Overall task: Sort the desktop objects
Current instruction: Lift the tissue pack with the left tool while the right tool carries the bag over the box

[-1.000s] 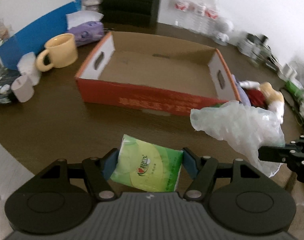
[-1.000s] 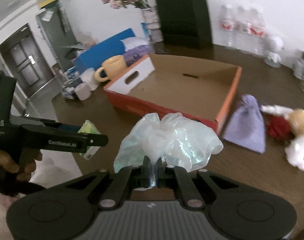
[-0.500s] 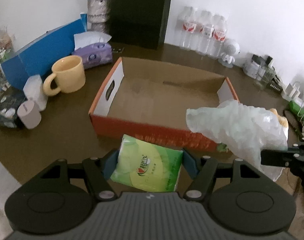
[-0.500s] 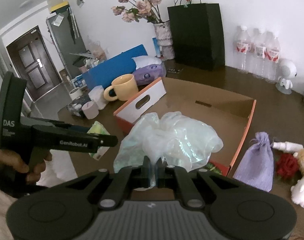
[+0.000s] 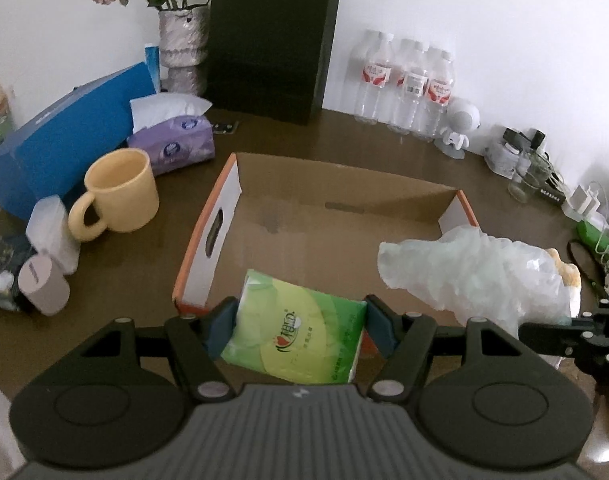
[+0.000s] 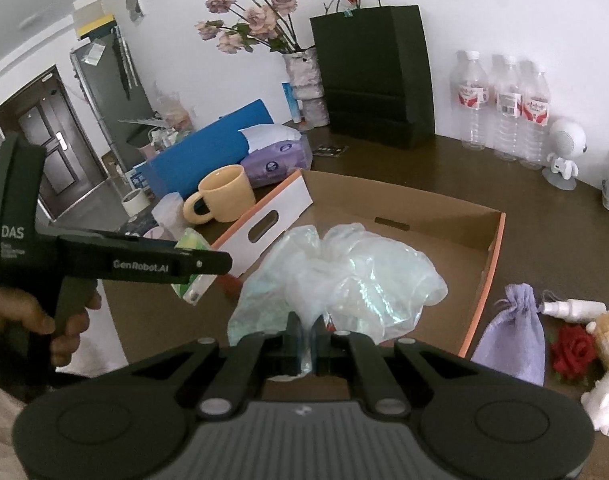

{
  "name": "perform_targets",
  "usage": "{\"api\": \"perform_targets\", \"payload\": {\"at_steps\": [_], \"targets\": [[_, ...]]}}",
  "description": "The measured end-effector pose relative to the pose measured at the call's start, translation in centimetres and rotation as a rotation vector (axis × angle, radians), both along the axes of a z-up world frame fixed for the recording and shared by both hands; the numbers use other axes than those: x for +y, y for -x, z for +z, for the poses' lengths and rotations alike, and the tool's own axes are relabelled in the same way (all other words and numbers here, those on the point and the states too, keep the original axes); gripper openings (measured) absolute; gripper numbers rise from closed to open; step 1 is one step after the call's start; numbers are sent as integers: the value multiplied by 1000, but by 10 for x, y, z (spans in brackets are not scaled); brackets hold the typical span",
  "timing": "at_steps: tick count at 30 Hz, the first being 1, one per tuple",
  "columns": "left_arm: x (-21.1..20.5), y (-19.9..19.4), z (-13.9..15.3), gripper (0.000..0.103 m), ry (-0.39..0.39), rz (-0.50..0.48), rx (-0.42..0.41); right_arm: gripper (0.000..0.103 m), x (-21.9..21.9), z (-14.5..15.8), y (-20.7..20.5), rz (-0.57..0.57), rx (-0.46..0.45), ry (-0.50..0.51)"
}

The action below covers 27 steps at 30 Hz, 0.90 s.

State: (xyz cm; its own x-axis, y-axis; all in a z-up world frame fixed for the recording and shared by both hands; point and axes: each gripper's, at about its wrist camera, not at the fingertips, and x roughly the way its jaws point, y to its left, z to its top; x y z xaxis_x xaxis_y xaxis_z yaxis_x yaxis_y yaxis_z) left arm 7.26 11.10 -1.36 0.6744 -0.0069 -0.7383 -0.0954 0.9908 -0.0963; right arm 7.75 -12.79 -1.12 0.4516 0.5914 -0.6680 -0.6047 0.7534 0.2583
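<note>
While above cardboard box [image 5: 344, 216] | left gripper [image 5: 298, 330] clamps tissue pack [image 5: 294, 342] | right gripper [image 6: 304, 338] pinches plastic bag [image 6: 344, 276]

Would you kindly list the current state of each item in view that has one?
left gripper: shut on green tissue pack
right gripper: shut on plastic bag
green tissue pack: held above the box's near wall
plastic bag: crumpled, held over the box
cardboard box: open, nothing inside
yellow mug: upright
purple tissue box: open, tissue protruding
</note>
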Motion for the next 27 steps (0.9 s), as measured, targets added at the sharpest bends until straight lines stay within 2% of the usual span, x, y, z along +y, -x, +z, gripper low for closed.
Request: {"api": "perform_targets", "payload": {"at_steps": [7, 15, 27], "targets": [[9, -31, -4, 69, -1, -21, 9, 4, 14, -8, -26, -10, 37, 15], [25, -77, -20, 69, -1, -43, 45, 4, 30, -18, -65, -21, 83, 23], [24, -149, -49, 69, -40, -105, 82, 4, 39, -39, -120, -85, 128, 33]]}}
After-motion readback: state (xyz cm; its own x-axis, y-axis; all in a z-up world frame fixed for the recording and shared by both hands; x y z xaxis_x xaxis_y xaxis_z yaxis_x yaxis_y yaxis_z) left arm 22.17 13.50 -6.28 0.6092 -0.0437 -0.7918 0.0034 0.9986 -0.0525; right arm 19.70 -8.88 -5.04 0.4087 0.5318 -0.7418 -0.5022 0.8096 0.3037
